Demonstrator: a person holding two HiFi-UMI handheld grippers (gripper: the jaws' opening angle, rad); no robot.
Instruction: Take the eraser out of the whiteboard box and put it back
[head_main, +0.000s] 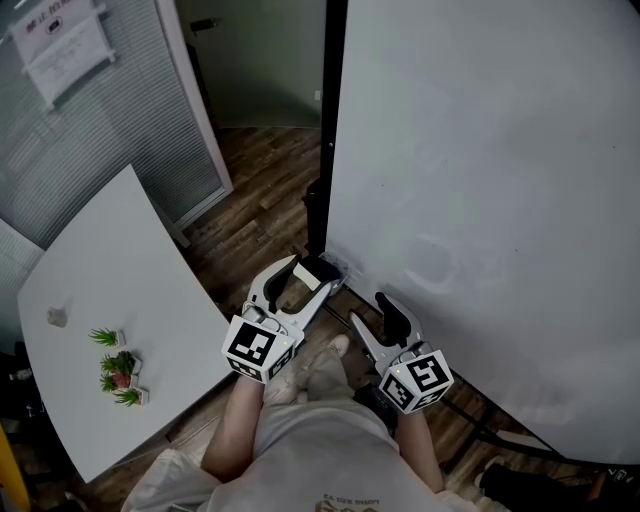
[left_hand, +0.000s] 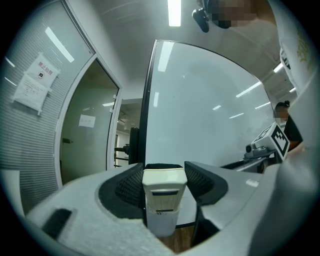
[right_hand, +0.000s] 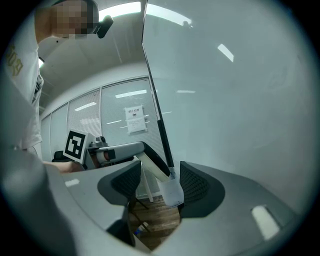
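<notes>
A cream eraser (head_main: 305, 273) sits between the jaws of my left gripper (head_main: 308, 281), which is shut on it at the lower left corner of the whiteboard (head_main: 480, 180). In the left gripper view the eraser (left_hand: 164, 186) stands upright with its lower end in the translucent box (left_hand: 161, 225). The right gripper view shows the eraser (right_hand: 156, 169) slanting down into the box (right_hand: 170, 191) on the board's frame. My right gripper (head_main: 372, 313) hangs just right of the box, open, with nothing between its pads.
A white table (head_main: 110, 290) stands at the left with small potted plants (head_main: 118, 365) on it. Behind it is a glass wall with blinds and a paper notice (head_main: 68, 45). The board's stand legs (head_main: 500, 435) cross the wooden floor at the lower right.
</notes>
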